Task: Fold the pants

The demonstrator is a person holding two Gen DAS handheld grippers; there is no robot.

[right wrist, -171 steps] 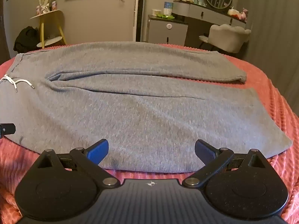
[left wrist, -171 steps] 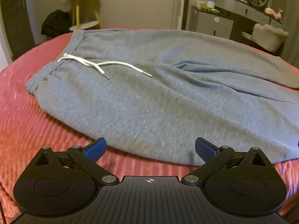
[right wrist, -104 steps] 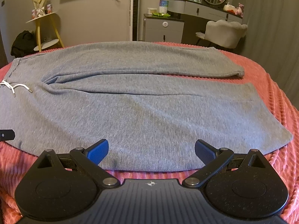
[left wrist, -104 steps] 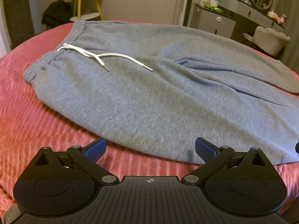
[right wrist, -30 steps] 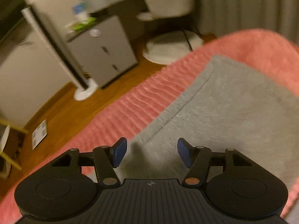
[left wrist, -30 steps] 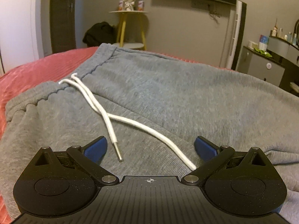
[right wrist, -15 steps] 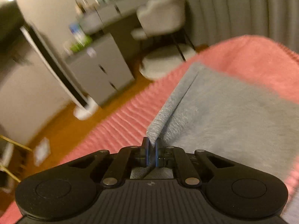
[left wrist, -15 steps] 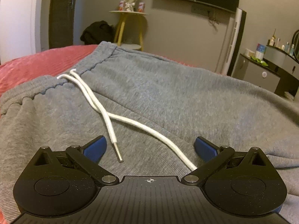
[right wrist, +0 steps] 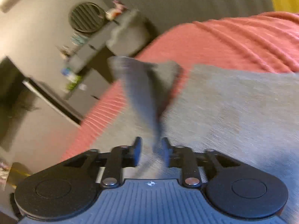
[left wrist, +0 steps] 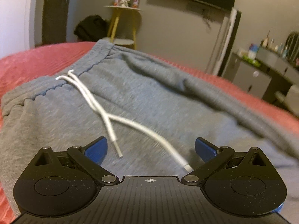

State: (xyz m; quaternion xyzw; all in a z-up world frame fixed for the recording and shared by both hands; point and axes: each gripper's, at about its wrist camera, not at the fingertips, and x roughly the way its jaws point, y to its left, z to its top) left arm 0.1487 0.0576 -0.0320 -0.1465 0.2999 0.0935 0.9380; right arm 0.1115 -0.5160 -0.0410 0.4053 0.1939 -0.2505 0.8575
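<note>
Soft, floppy grey sweatpants point(right wrist: 233, 100): right tool point(right wrist: 150, 154) opening around the raised leg hem point(right wrist: 138, 85); left tool point(left wrist: 150, 147) spread, empty

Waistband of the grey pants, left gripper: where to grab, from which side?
Take the near corner of the waistband, where its ribbed edge lies exposed against the red bedspread. Come in level from the bedspread side so one finger slips under. The left gripper is open; avoid the loose drawstring between its fingers.
</note>
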